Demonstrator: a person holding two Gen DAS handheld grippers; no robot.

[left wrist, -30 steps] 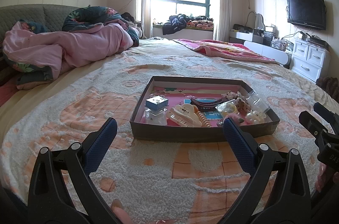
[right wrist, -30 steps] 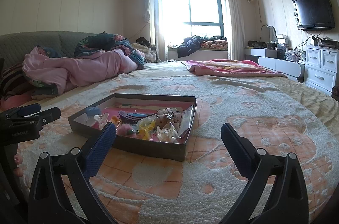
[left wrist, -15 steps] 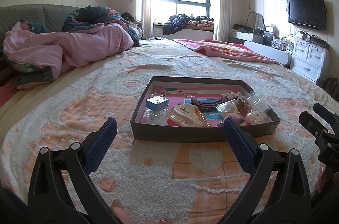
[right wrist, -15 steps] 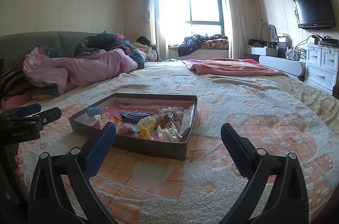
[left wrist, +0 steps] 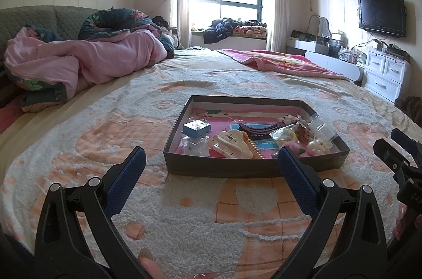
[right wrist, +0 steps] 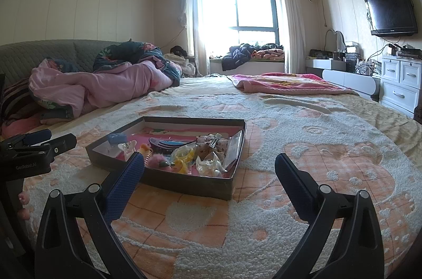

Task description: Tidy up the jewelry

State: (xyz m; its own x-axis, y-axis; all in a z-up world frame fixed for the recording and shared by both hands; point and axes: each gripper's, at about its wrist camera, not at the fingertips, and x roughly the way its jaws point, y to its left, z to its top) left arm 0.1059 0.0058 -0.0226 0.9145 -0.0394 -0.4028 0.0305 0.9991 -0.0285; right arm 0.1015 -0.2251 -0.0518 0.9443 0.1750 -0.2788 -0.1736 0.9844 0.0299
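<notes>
Holding both the left gripper (left wrist: 211, 160) and right gripper (right wrist: 209, 168) spread and empty, unmoved, we leave the jewelry tray (left wrist: 253, 168) untouched

The left gripper (left wrist: 211, 160) fills the lower frame of its own view, jaws spread wide and empty. The right gripper (right wrist: 209, 165) is likewise wide apart with nothing held. A fingertip (left wrist: 150, 265) shows at the bottom edge of the left view.

"GenRobot.AI" on left gripper (right wrist: 29, 160) body; "DAS…" partly visible on right gripper (left wrist: 406, 155).
</notes>
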